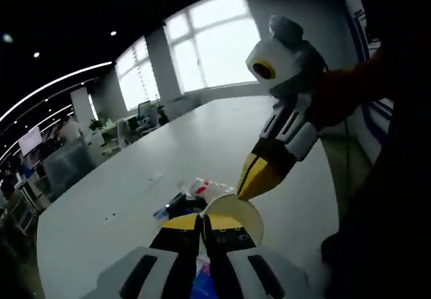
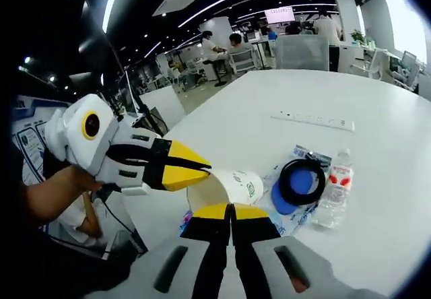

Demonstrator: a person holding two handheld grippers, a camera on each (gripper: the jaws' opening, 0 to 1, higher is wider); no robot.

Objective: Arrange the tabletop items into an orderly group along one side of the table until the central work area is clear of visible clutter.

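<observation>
A white paper cup (image 2: pixel 236 184) with a green logo is tilted on its side, mouth toward me, over a small heap of items. My right gripper (image 2: pixel 230 211) is shut, its yellow tips pinching the cup's lower rim. My left gripper (image 2: pixel 205 169) reaches in from the left, shut, with its tips at the upper rim. In the left gripper view the cup (image 1: pixel 236 215) shows its pale inside; my left gripper (image 1: pixel 203 222) is shut at its left rim, and the right gripper (image 1: pixel 244 192) touches the top rim. I cannot tell which one bears the cup's weight.
Beside the cup lie a small water bottle (image 2: pixel 333 194), a black cable coil (image 2: pixel 301 181) on a blue round item, and a blue packet (image 2: pixel 283 221). A white power strip (image 2: pixel 313 119) lies farther out on the long white table (image 2: pixel 377 151). Chairs and people are beyond the table.
</observation>
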